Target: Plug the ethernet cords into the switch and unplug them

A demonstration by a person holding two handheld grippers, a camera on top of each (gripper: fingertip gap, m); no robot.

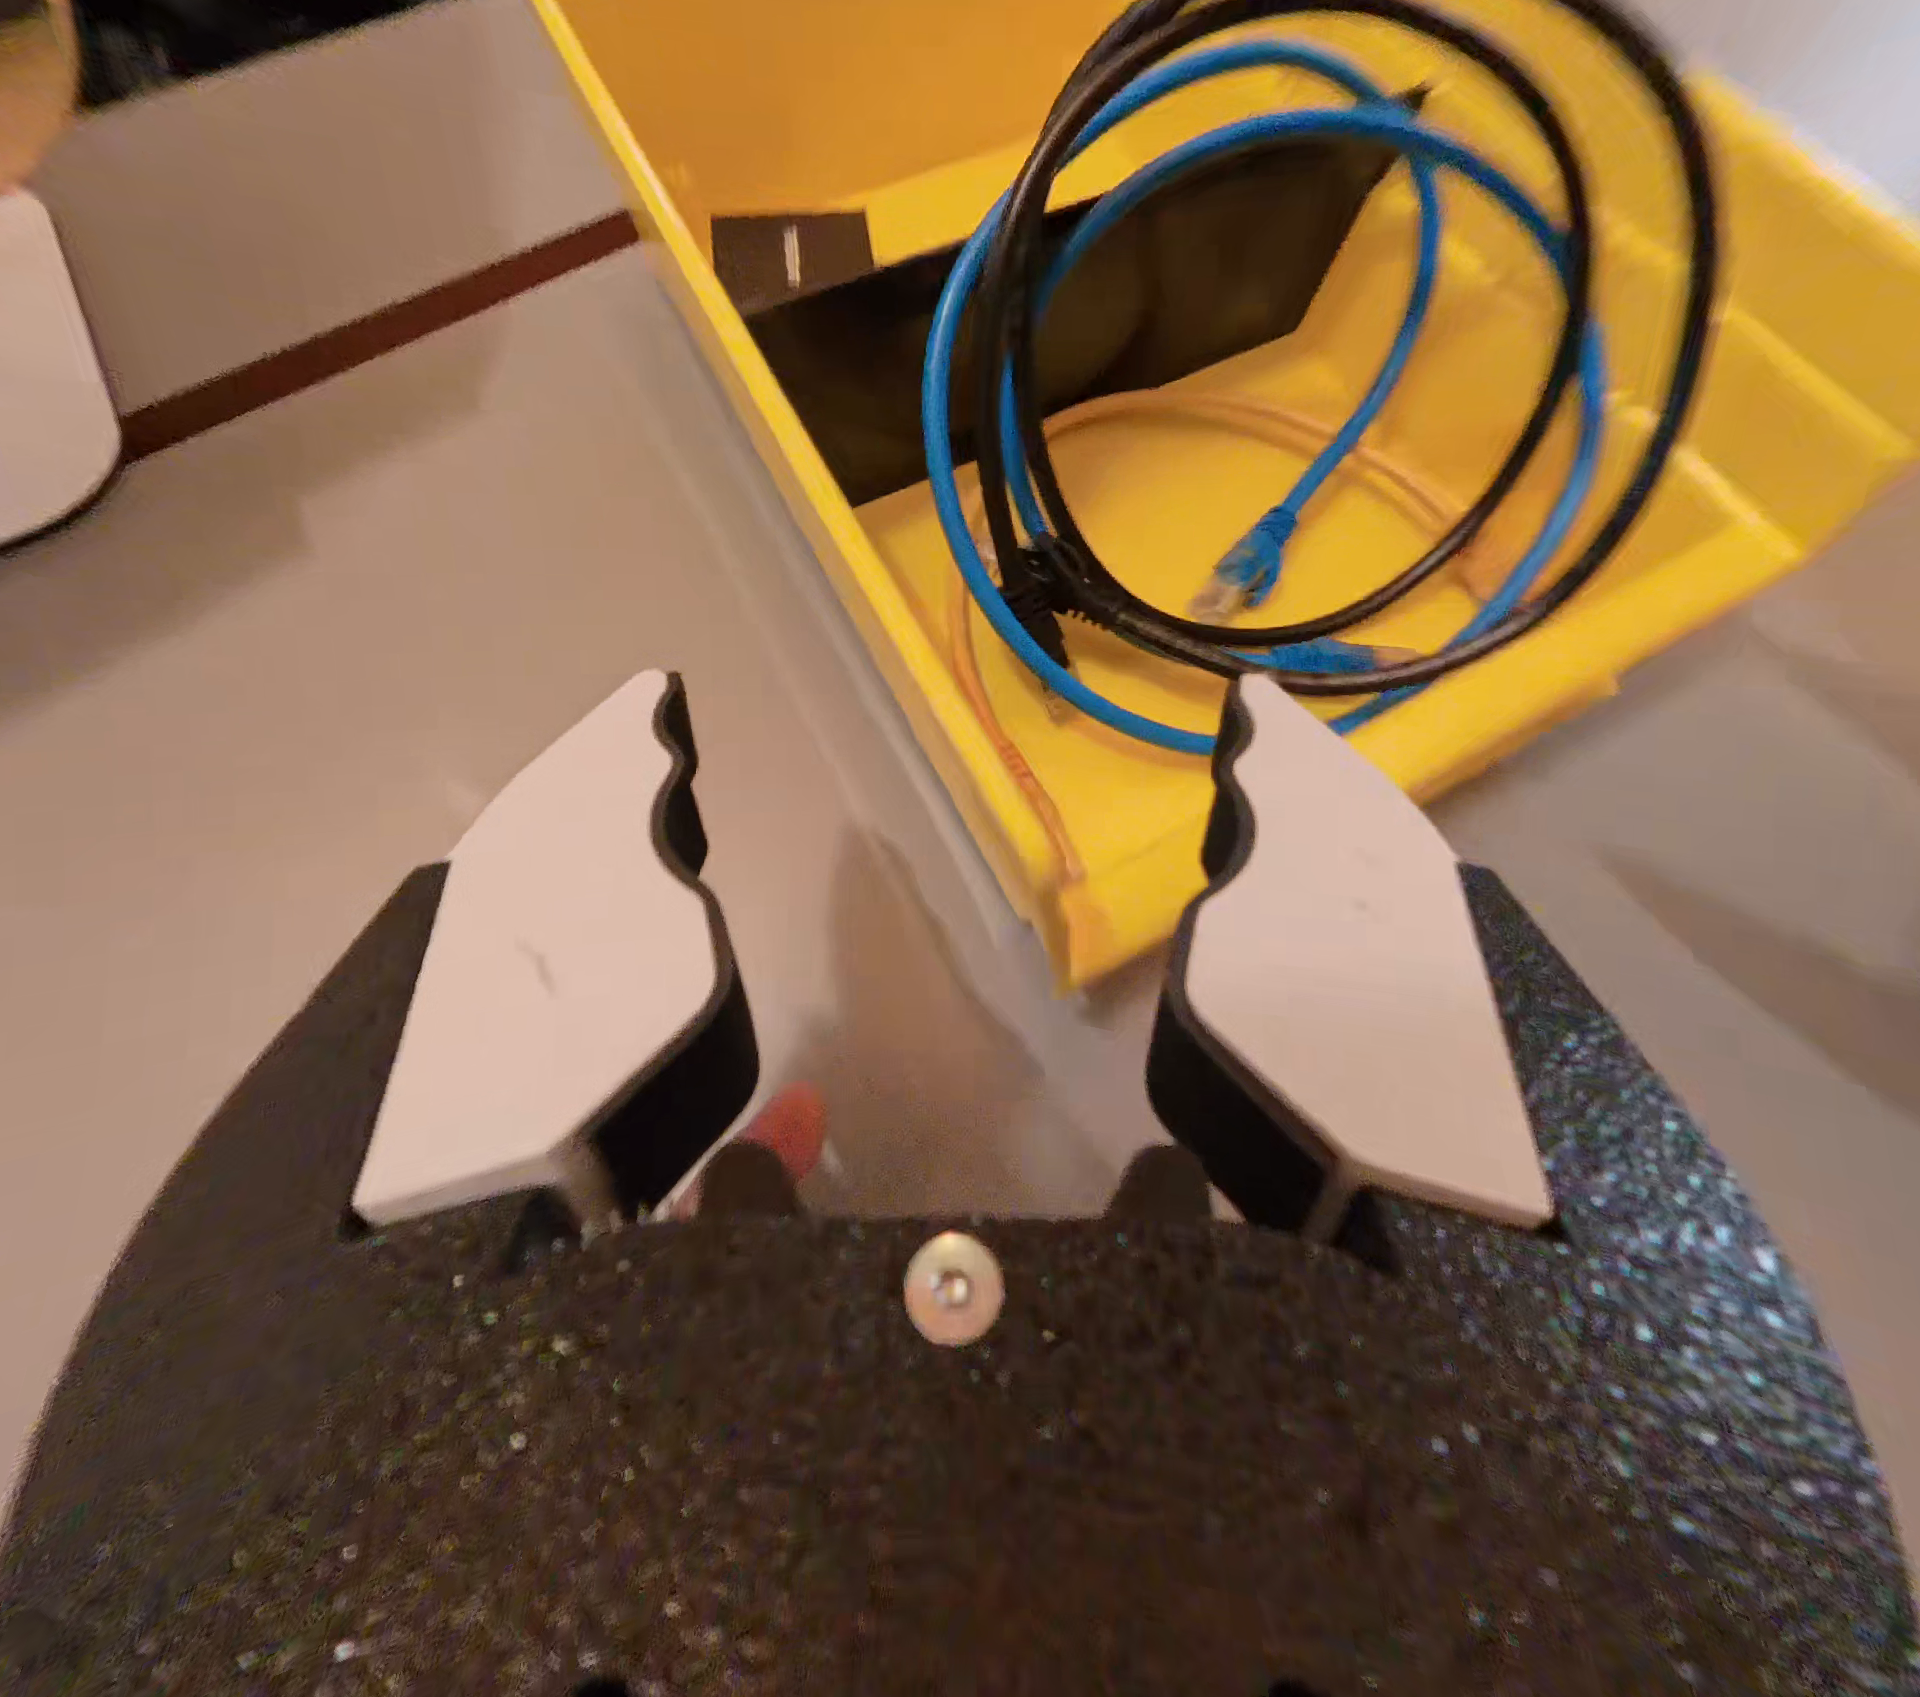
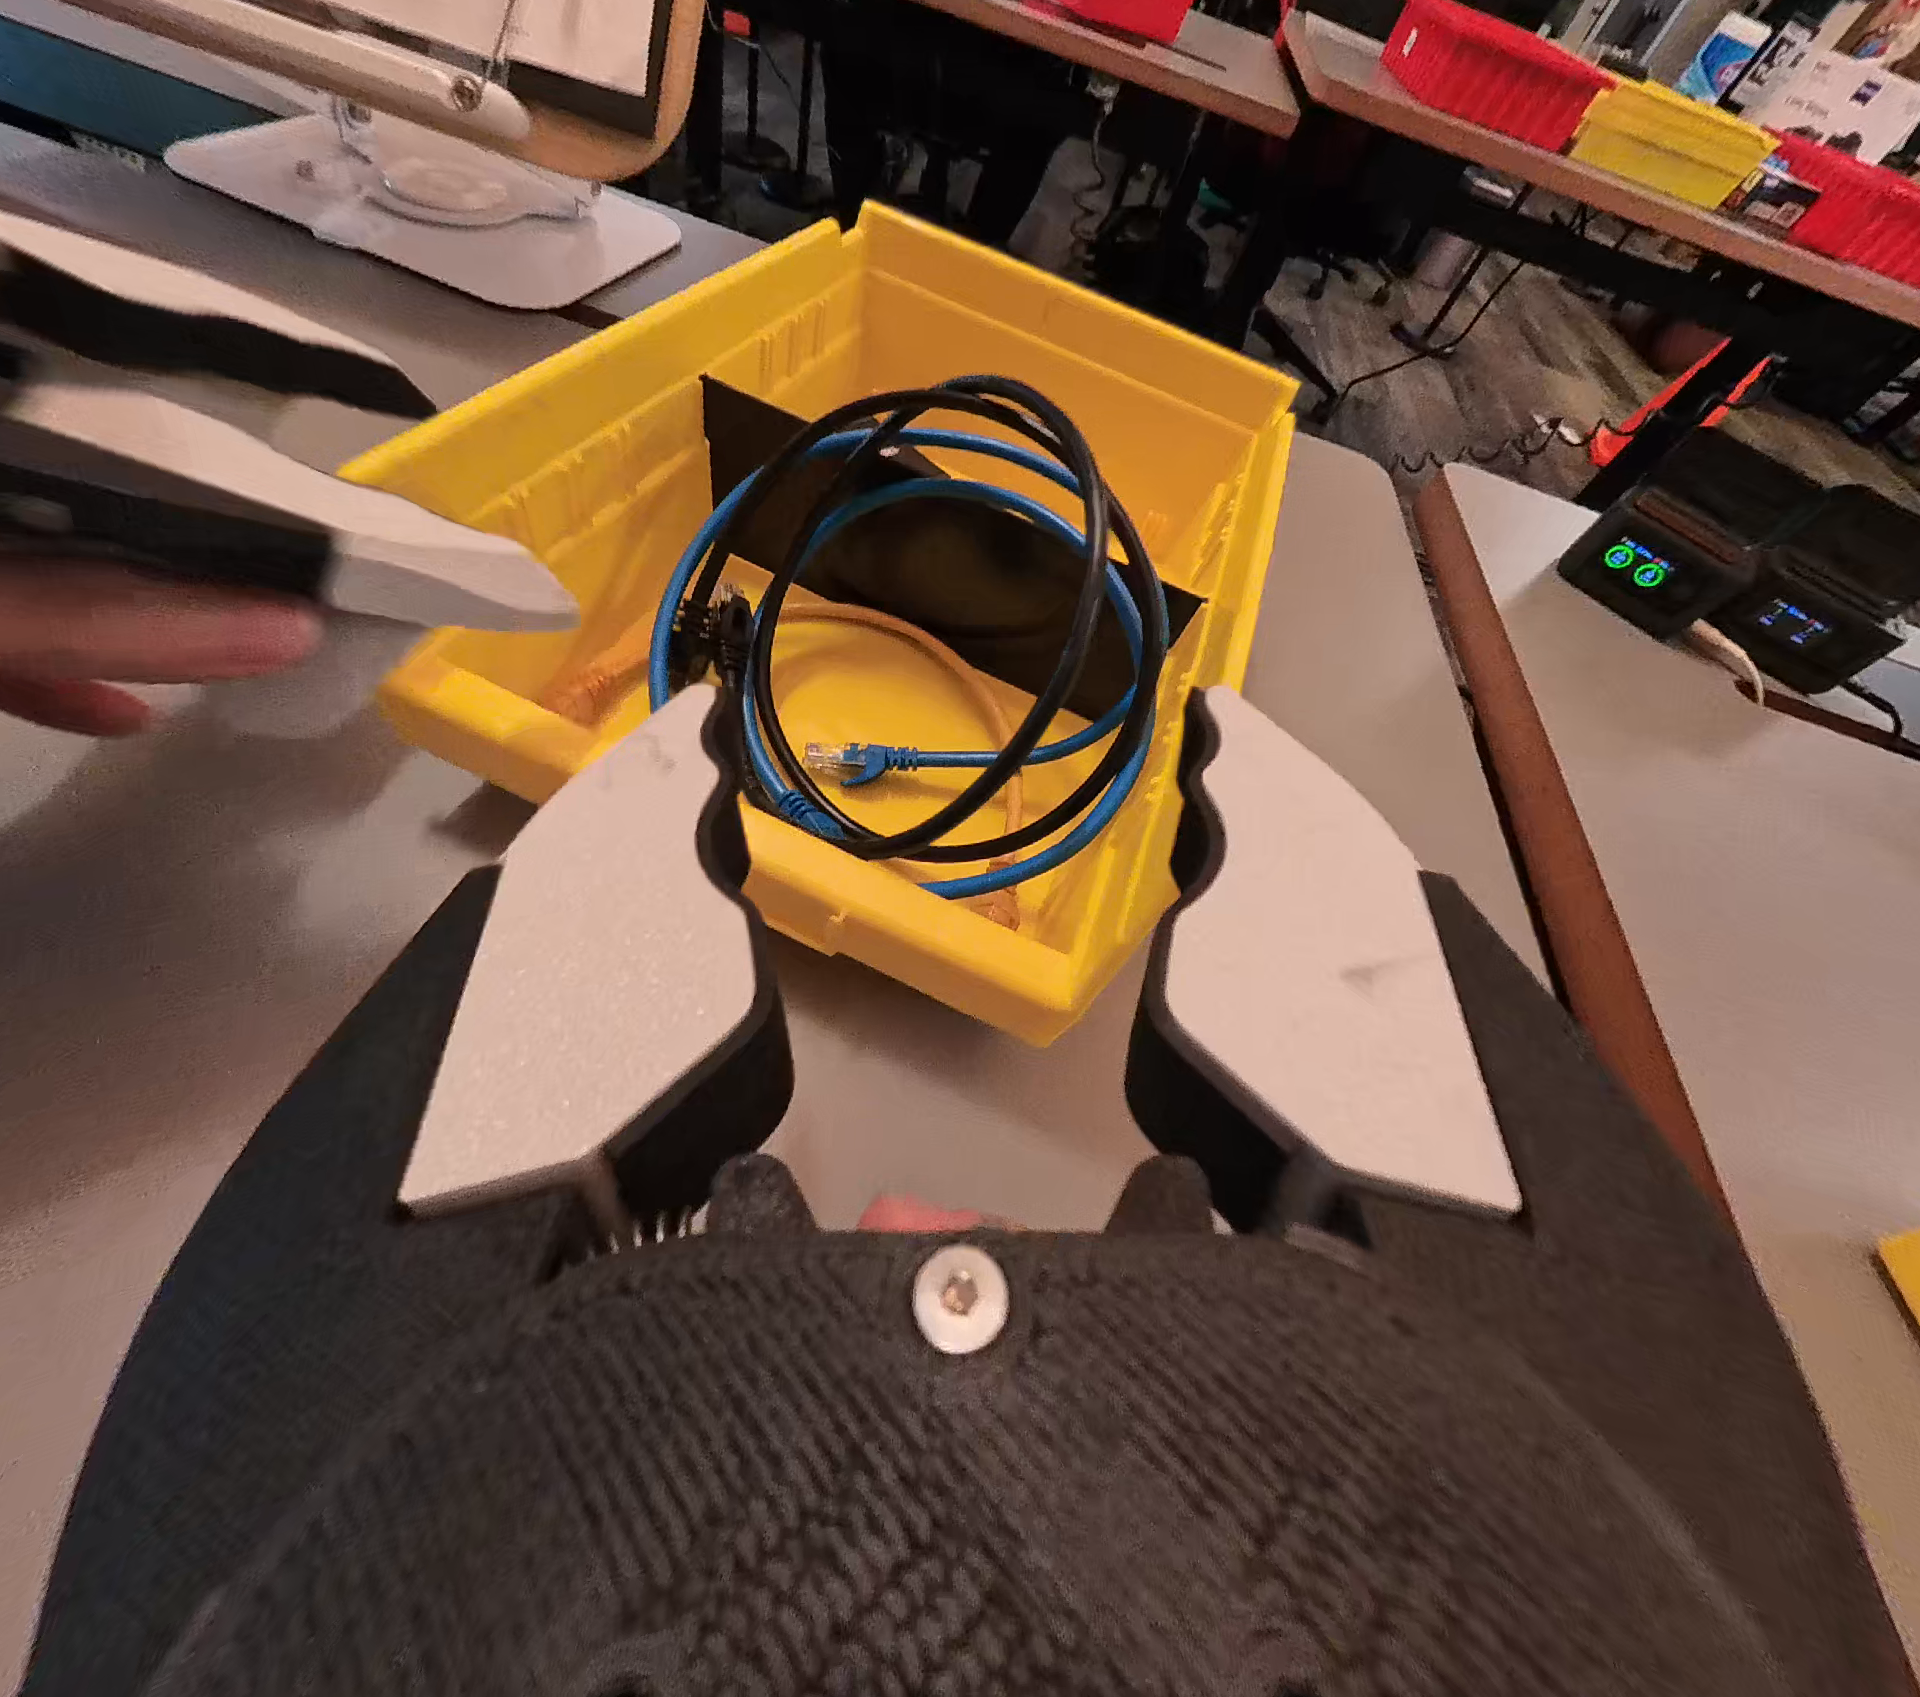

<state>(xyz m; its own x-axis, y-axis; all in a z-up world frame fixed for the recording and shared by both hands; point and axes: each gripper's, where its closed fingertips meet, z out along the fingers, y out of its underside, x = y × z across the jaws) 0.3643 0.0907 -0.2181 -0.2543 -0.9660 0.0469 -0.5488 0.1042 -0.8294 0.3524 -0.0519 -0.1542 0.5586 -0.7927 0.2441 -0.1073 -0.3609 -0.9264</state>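
A yellow bin [image 1: 831, 37] stands on the grey table, split by a black divider [image 1: 1195, 297]. Its near compartment holds loosely coiled ethernet cords: a blue cord [image 1: 1273, 530], a black cord [image 1: 1039, 582] and a pale yellow cord [image 1: 1195, 406]. My left gripper [image 1: 961, 691] is open and empty, just short of the bin's near left corner. In the right wrist view my right gripper [image 2: 951, 702] is open and empty, above the bin's [image 2: 935, 972] front edge, framing the blue cord [image 2: 873, 759], black cord [image 2: 717, 619] and yellow cord [image 2: 1008, 774]. I cannot make out a switch.
The left gripper [image 2: 488, 504] and a hand [image 2: 104, 660] come in from the left. A monitor on a white stand [image 2: 416, 213] is behind the bin. Black devices with lit green displays [image 2: 1662, 567] sit on the neighbouring table. Farther tables carry red and yellow bins.
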